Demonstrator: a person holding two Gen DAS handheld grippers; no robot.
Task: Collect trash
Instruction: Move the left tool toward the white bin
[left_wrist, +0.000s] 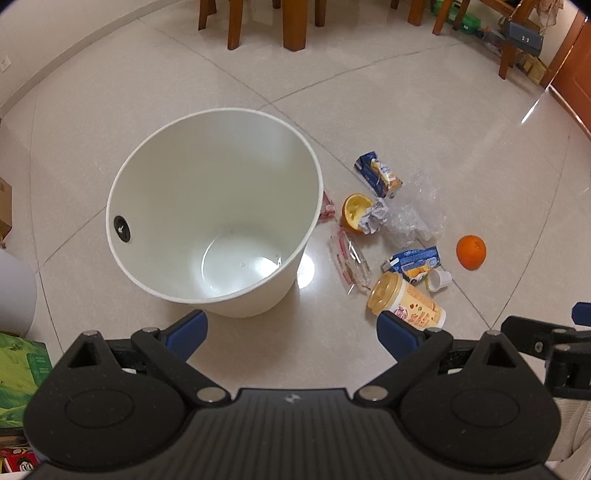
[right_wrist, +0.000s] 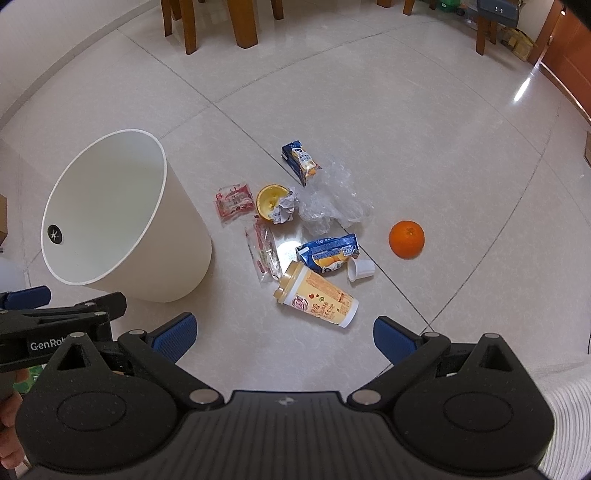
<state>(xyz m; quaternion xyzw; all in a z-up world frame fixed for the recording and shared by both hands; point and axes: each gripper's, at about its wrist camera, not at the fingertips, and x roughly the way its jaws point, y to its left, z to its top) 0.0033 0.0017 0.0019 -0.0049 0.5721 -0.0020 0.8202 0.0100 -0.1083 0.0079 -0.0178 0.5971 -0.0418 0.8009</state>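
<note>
Trash lies scattered beside our empty white plastic bin on the tiled floor; our left gripper and right gripper fingers spread wide, holding nothing.

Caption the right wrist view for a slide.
Open right gripper above floor litter: yellow cup, orange, beside white bin.

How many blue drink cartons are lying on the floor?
2. One blue carton lies farthest from the camera, beside the clear plastic wrap; the other carton lies just behind the yellow cup. None seems hidden.

glossy tiled floor – white bin, orange, yellow cup, cartons, wrappers.
</note>
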